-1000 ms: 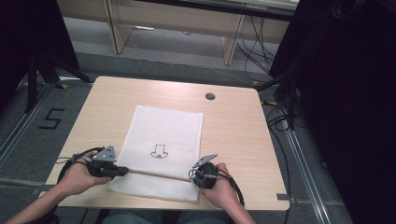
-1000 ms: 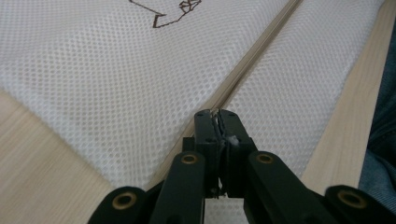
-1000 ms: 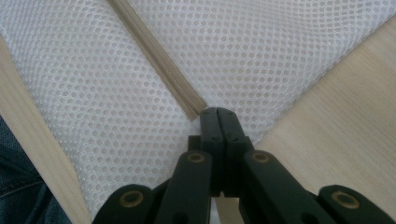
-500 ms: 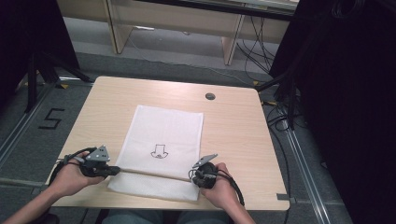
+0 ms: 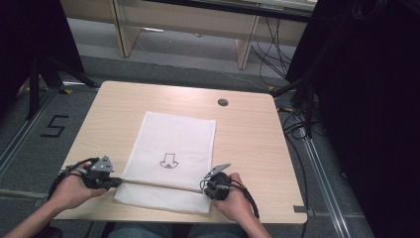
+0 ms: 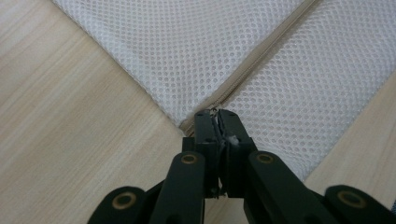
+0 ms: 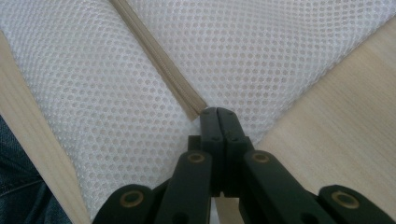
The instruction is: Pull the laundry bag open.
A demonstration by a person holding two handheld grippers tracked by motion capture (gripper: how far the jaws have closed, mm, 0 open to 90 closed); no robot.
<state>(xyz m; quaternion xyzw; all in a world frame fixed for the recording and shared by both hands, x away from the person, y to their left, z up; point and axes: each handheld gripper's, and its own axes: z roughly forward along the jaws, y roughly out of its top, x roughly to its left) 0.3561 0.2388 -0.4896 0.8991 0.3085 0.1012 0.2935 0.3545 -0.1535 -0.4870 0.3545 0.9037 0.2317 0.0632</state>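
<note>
A white mesh bag (image 5: 171, 161) lies flat near the middle of the table (image 5: 252, 148), its long side running from twelve to six o'clock, with a small black outline mark (image 5: 169, 161) printed on it. A beige zipper (image 5: 163, 184) crosses the bag near its six o'clock end, from nine toward three o'clock. At the zipper's nine o'clock end sits the left gripper (image 5: 115, 182), its jaws pressed together on what looks like the zipper's pull, right at the bag's edge in the left gripper view (image 6: 218, 116). At the three o'clock end the right gripper (image 5: 208, 182) has its jaws pressed together at the zipper's tip (image 7: 198, 112), on the mesh. Farther out, a round dark grommet (image 5: 223, 102) sits in the table toward one o'clock, well apart from the bag. On the floor at nine o'clock a taped "5" (image 5: 53, 126) shows, and cables (image 5: 292, 119) trail at three o'clock.
</note>
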